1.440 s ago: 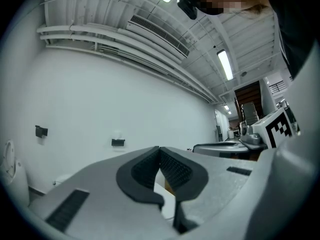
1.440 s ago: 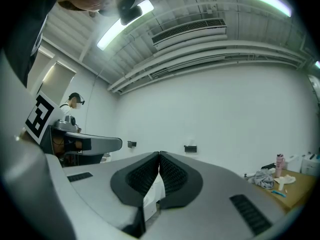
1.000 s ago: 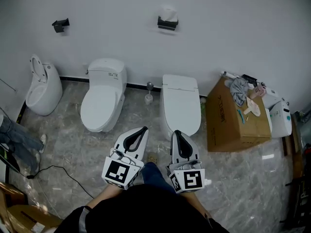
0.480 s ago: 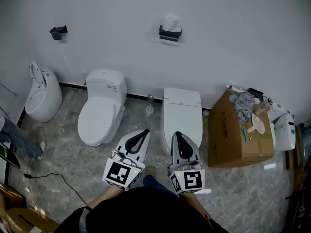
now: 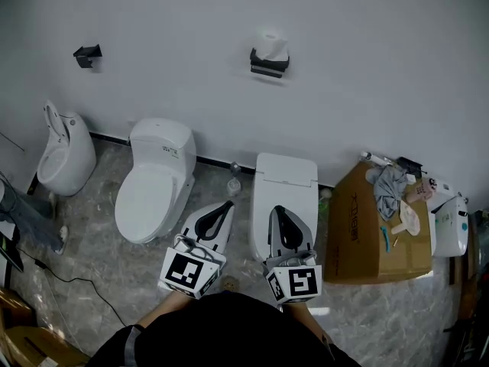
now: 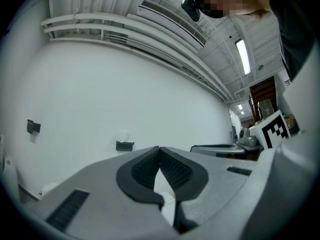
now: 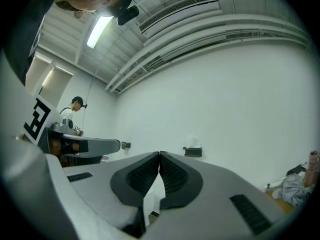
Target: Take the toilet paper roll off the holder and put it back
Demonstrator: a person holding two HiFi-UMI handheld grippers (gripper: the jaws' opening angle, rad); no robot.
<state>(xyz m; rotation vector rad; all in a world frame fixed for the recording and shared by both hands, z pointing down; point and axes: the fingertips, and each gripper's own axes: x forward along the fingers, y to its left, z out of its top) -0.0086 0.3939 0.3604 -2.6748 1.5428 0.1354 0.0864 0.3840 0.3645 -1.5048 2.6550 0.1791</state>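
Observation:
The white toilet paper roll (image 5: 270, 43) stands on a black holder (image 5: 268, 63) fixed high on the white wall, in the upper middle of the head view. My left gripper (image 5: 227, 203) and right gripper (image 5: 276, 209) are held side by side low in that view, far short of the wall, both shut and empty. In the left gripper view the shut jaw tips (image 6: 159, 147) point at the wall, with the holder (image 6: 124, 145) small and to their left. In the right gripper view the holder (image 7: 192, 152) and roll (image 7: 192, 142) sit just right of the shut tips (image 7: 159, 153).
A second black holder (image 5: 86, 54) is on the wall at upper left. Two toilets (image 5: 153, 182) (image 5: 283, 193) and a urinal (image 5: 65, 147) stand along the wall. A cardboard box (image 5: 378, 224) with clutter on it stands at right. A black cable (image 5: 69, 274) crosses the floor at left.
The whole view has moved toward the wall: toilets, box and wall holder have slid lower and look nearer. Both grippers stay shut, side by side, carried forward together.

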